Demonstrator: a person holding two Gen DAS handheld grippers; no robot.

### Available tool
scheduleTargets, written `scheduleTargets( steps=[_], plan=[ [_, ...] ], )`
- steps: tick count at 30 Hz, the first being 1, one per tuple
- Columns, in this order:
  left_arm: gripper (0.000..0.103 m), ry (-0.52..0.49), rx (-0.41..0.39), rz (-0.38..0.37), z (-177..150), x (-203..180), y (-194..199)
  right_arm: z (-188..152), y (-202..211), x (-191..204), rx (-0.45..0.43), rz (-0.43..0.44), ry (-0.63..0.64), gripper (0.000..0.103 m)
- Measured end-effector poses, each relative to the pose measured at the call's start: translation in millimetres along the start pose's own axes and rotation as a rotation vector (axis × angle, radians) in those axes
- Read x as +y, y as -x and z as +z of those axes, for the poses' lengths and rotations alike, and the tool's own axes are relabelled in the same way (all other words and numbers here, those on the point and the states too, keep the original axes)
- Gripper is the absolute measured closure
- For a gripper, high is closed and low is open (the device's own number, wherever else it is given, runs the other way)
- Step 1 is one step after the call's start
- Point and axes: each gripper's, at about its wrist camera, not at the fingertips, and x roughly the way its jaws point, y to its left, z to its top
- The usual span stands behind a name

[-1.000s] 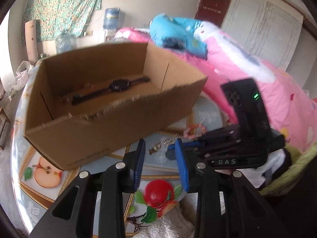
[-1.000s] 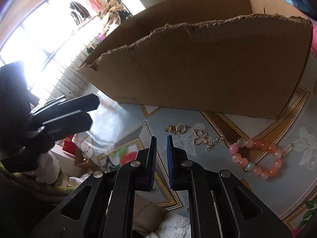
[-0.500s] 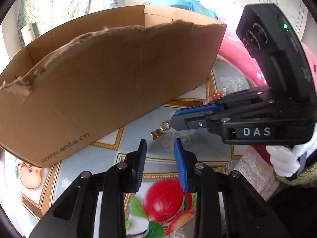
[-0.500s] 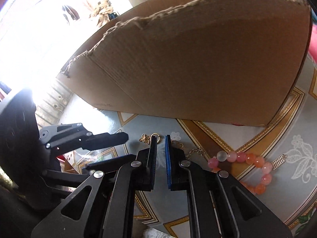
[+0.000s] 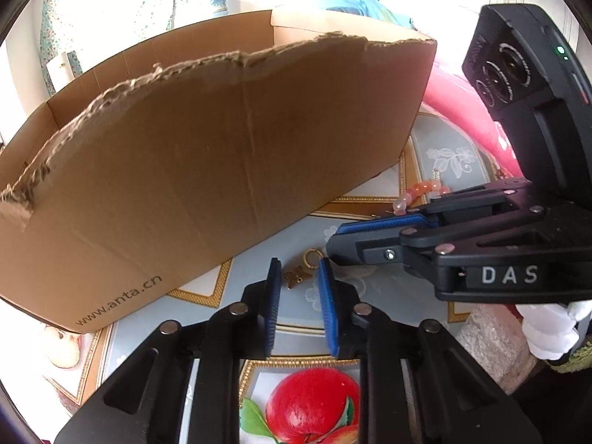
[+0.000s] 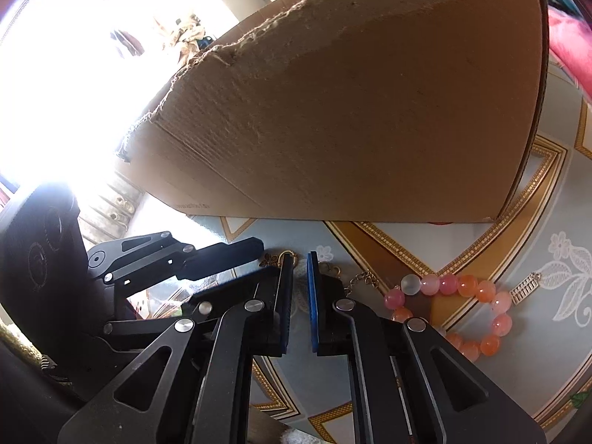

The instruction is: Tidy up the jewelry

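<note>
A small gold butterfly charm with a ring [image 5: 299, 272] lies on the tablecloth in front of the cardboard box [image 5: 222, 166]. My left gripper [image 5: 300, 277] straddles it with the jaws closing; a gap shows on both sides of the charm. My right gripper [image 5: 333, 238] comes in from the right, its tips just beside the charm. In the right wrist view my right gripper [image 6: 299, 270] is shut to a thin slit with nothing in it. The charm [image 6: 285, 257] sits at its left fingertip. A pink and orange bead bracelet [image 6: 447, 283] lies to the right.
The box's torn front wall [image 6: 370, 111] rises right behind the jewelry. A gold clasp and chain [image 6: 364, 277] and a silver charm [image 6: 523, 288] lie by the bracelet. A pink blanket [image 5: 462, 103] is at the right, and a white-gloved hand [image 5: 547, 329] holds the right gripper.
My left gripper came down close to the table, so the box's inside with the watch is out of sight, and its jaws narrowed around the charm. The right gripper slid in toward the charm.
</note>
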Motion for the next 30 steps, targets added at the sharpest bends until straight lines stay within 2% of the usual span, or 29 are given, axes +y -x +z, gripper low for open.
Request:
scheduleTargets(
  steps=[6,9,18,20,30],
  plan=[
    [0.085,-0.016,0.003,0.019,8,-6,-7,-6,-3,-4,-0.002,0.006,-0.002,0.096],
    [0.090,-0.026,0.004,0.024,11,-12,-9,-6,1,-7,-0.003,0.006,-0.001,0.096],
    [0.090,-0.023,0.004,0.025,8,-10,-2,-5,-5,1,-0.004,-0.008,0.006,0.096],
    [0.090,-0.018,0.006,0.025,8,-9,-2,-6,-9,6,-0.005,-0.016,0.010,0.093],
    [0.090,0.039,0.014,0.054,3,6,2,-7,-12,39,-0.002,-0.093,0.164,0.089]
  ],
)
